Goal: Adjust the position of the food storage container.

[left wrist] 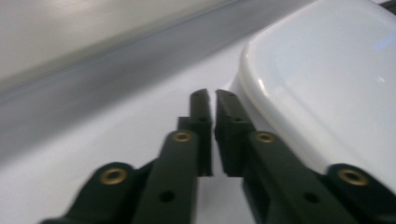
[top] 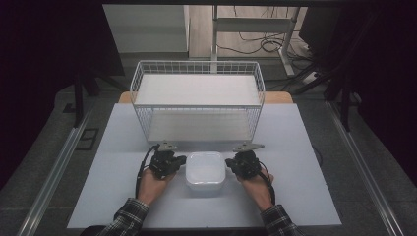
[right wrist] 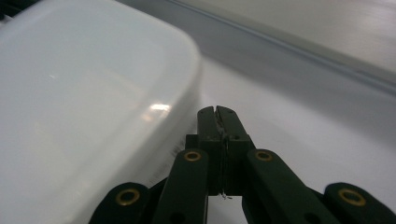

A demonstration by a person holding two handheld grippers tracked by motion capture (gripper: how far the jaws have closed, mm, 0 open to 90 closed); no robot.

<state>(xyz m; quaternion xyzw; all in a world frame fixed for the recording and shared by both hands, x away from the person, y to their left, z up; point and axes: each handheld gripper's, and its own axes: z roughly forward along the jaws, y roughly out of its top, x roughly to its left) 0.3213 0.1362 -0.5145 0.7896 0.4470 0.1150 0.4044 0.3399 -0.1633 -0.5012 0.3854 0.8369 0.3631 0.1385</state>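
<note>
A white square box with a rounded lid sits on the table near the front middle. My left gripper lies just off the box's left side, held in a hand. In the left gripper view the jaws are shut with only a thin slit between them and nothing held, and the box lid rises at the right. My right gripper mirrors it at the box's right side. In the right gripper view its jaws are pressed together and empty, next to the box.
A white wire rack with two white shelf boards stands behind the box, its open side toward me. The pale table top spreads on both sides. Metal rails run along the floor left and right, and cables lie on the floor at the back.
</note>
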